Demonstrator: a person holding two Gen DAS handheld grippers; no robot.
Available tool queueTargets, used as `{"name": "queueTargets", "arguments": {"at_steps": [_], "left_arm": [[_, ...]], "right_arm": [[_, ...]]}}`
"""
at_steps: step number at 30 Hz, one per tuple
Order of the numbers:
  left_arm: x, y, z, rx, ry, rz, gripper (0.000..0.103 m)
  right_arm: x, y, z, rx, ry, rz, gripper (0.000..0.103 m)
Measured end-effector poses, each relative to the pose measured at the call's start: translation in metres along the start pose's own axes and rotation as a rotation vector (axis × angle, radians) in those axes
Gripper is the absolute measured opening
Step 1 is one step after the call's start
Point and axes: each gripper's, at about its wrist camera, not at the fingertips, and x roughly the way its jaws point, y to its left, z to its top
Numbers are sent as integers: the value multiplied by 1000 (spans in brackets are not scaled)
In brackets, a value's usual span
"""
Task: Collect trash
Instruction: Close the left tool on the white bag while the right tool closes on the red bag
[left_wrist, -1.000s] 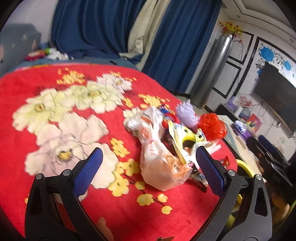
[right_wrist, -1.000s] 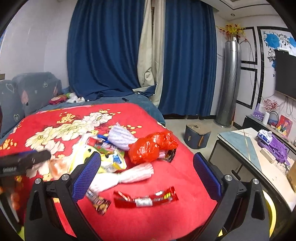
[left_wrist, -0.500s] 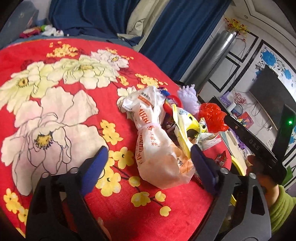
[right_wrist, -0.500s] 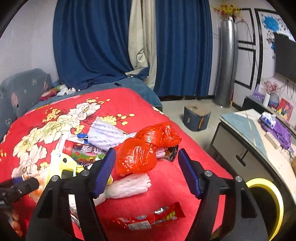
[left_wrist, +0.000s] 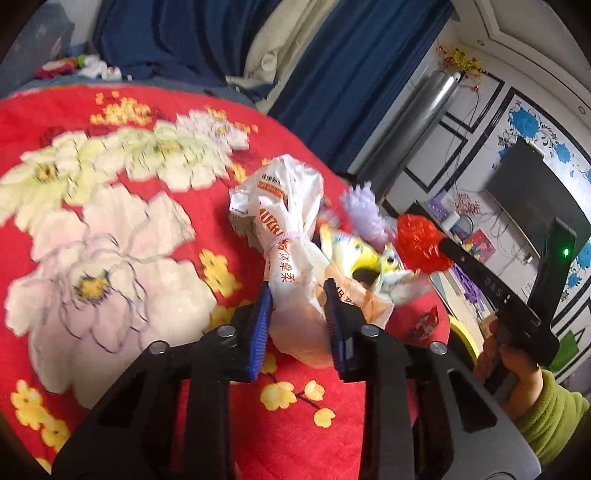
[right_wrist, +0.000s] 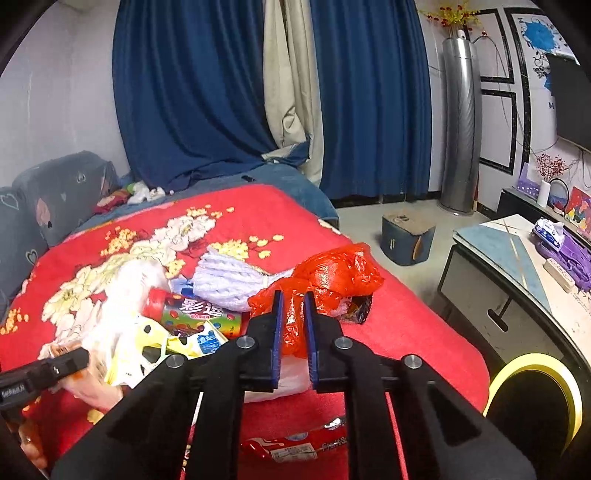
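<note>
A pile of trash lies on the red flowered blanket (left_wrist: 110, 229). My left gripper (left_wrist: 297, 302) is shut on a tied white plastic bag with orange print (left_wrist: 291, 236). My right gripper (right_wrist: 293, 317) is shut on a crumpled red plastic bag (right_wrist: 332, 273), which also shows in the left wrist view (left_wrist: 417, 243). Beside them lie a lilac foam net (right_wrist: 229, 277), a red candy tube (right_wrist: 195, 314), a yellow wrapper (right_wrist: 147, 343) and a red flat wrapper (right_wrist: 295, 446) at the bed's near edge.
A yellow-rimmed black bin (right_wrist: 532, 402) stands on the floor right of the bed. A low table (right_wrist: 517, 258) with purple items is further right. A small blue box (right_wrist: 406, 236) sits on the floor. Blue curtains (right_wrist: 192, 88) hang behind.
Both grippers moved forward into the pile and closed: the left onto the white bag, the right onto the red bag.
</note>
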Motion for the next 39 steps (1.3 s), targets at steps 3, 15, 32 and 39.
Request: {"name": "queueTargets", "arguments": {"at_steps": [3,15,32,39], "left_arm": [[-14,-6,6,35,-56,19,19],[-44,-41,17,180,-178,17,19],[-15,-112,6,355,-120,-93,19],[1,-135,4,386,-87,-139,19]], "right_arm": [[-11,-4,1,10,-30,3,9],[-55,-21,9,22,-118,17,9],[-104,-62,2,30,-162,-45,8],[-122,-80,-5,40,-166,-92,8]]}}
